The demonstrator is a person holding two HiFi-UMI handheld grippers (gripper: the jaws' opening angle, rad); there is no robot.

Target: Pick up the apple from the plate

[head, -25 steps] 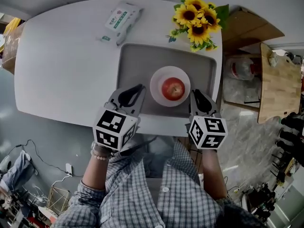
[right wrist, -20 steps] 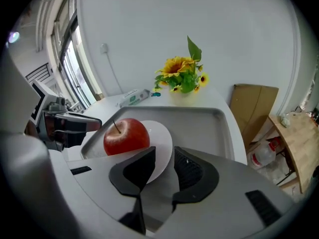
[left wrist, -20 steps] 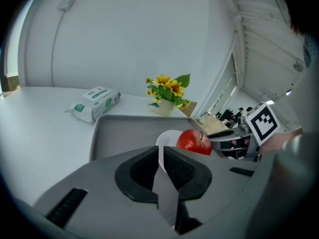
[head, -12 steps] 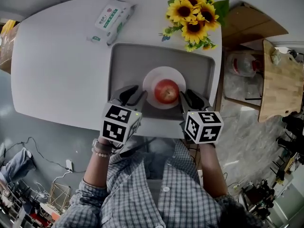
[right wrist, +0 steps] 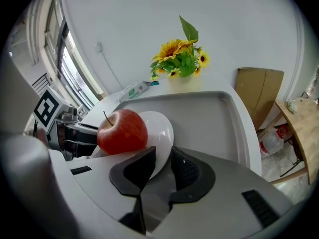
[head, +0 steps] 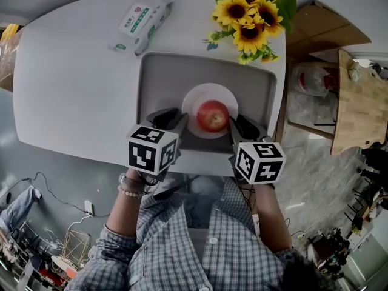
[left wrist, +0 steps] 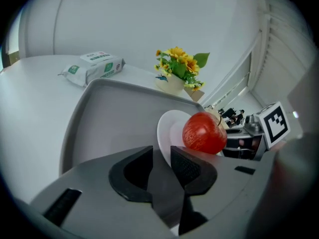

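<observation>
The apple [head: 213,115] hides part of the plate [head: 197,99]; sunflowers [head: 248,14] are cropped above.

A grey tray [head: 163,80] with a raised rim and rounded corners sits on the white counter [head: 73,90], toward its right end. Just beyond the tray's far left corner lies a white and green packet of wipes [head: 140,22], at a slant. Beyond the tray's far right corner stands a bunch of sunflowers [head: 250,18] in a pale pot [left wrist: 172,86]. Right of the tray, off the counter, are a brown cardboard box [head: 327,32], a clear plastic bag [head: 309,80] and a wooden board [head: 357,102].
</observation>
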